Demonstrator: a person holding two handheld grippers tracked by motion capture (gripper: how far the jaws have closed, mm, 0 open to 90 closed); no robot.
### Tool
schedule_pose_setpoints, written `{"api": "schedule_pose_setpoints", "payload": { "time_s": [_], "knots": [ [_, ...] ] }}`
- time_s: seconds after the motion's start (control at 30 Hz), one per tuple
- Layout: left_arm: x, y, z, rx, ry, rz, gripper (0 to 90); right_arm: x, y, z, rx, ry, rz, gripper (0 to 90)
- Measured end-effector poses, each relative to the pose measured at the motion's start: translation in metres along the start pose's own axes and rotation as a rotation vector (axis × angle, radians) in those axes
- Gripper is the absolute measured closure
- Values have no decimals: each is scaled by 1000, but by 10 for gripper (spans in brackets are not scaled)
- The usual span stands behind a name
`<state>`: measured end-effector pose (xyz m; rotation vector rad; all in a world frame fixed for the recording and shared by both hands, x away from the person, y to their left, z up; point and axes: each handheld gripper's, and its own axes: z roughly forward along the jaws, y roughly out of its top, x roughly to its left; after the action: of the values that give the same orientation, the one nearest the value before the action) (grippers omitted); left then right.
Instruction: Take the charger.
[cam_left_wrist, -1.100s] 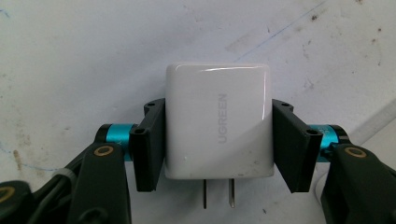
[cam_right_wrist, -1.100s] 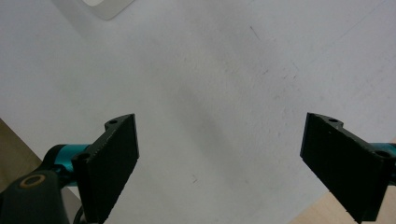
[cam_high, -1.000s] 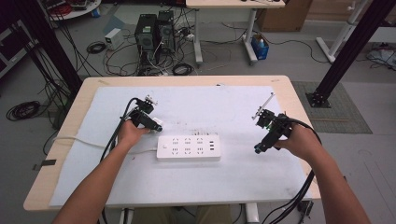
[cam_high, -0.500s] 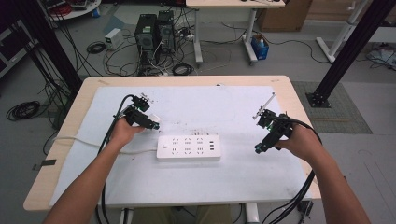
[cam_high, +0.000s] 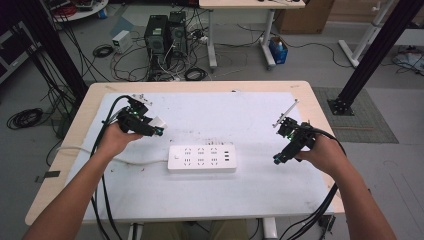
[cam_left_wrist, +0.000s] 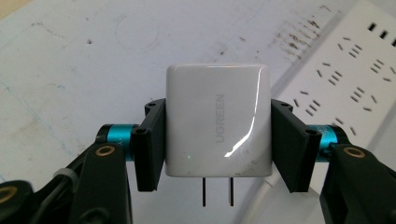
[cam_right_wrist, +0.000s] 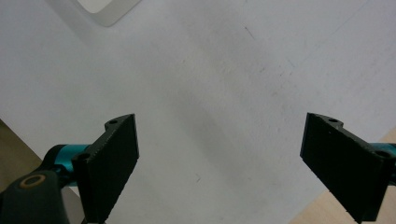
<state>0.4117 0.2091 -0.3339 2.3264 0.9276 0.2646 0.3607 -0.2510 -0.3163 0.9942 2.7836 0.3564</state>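
Note:
My left gripper (cam_left_wrist: 218, 135) (cam_high: 156, 126) is shut on a white UGREEN charger (cam_left_wrist: 218, 119) (cam_high: 159, 121), its two prongs pointing back toward the camera. It hangs above the white mat, up and to the left of the white power strip (cam_high: 201, 158) (cam_left_wrist: 348, 70). At the mat's right side my right gripper (cam_high: 276, 160) (cam_right_wrist: 219, 163) stands open over bare mat with nothing between its jaws, pointing down toward the strip's right end. A corner of the strip (cam_right_wrist: 103, 10) shows at the top left of the right gripper view.
The strip's white cable (cam_high: 135, 161) runs left across the mat (cam_high: 220, 115) toward the table's left edge. Black gripper cables trail off the near edge on both sides. The wooden table rim (cam_high: 200, 86) frames the mat; computers and cables sit on the floor behind.
The left hand has risen and moved away from the strip toward the far left, carrying the charger. The right hand has stayed put.

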Motion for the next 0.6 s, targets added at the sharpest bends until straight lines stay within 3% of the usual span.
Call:
{"api": "schedule_pose_setpoints", "payload": {
  "time_s": [0.2,0.6],
  "knots": [
    [-8,2,-21,-5,-6,45,425,4,-1,-3,-8,-5,2,109],
    [-16,-7,-52,-33,-14,44,425,11,0,-9,-22,-18,2,109]
  ]
}}
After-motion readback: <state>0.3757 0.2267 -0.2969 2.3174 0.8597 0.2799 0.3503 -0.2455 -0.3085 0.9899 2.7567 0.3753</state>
